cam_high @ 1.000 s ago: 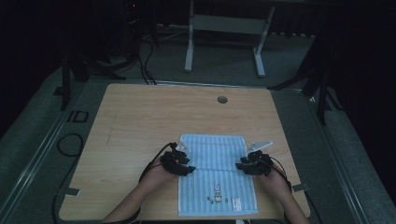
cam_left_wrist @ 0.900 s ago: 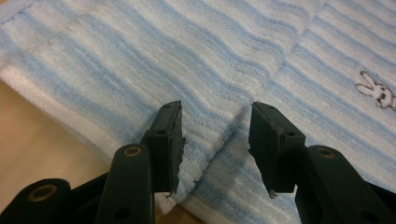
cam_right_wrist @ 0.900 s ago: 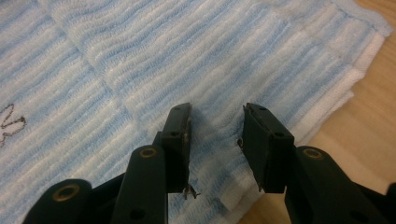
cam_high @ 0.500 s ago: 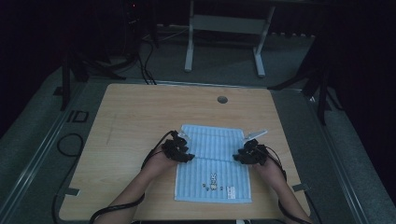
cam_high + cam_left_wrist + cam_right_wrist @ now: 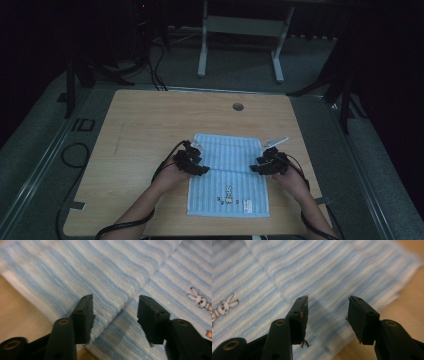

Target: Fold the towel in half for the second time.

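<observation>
A blue-and-white striped towel with a small rabbit motif lies on the wooden table. Its far part is a folded layer whose edge runs across between my two grippers. My left gripper is at the towel's left edge and my right gripper at its right edge. In the left gripper view the jaws have just been opening and stand open over the fold edge of the towel, not pressing it. In the right gripper view the jaws have likewise just been opening above the towel, with nothing held.
A small white strip lies on the table by the towel's far right corner. A round cable hole sits near the far edge. Bare wood spreads to the left and beyond the towel. A desk frame stands on the floor behind.
Both grippers have moved away from the person along the towel's sides. The towel's near edge now lies farther from the table's front edge. The jaws stand wider than before.
</observation>
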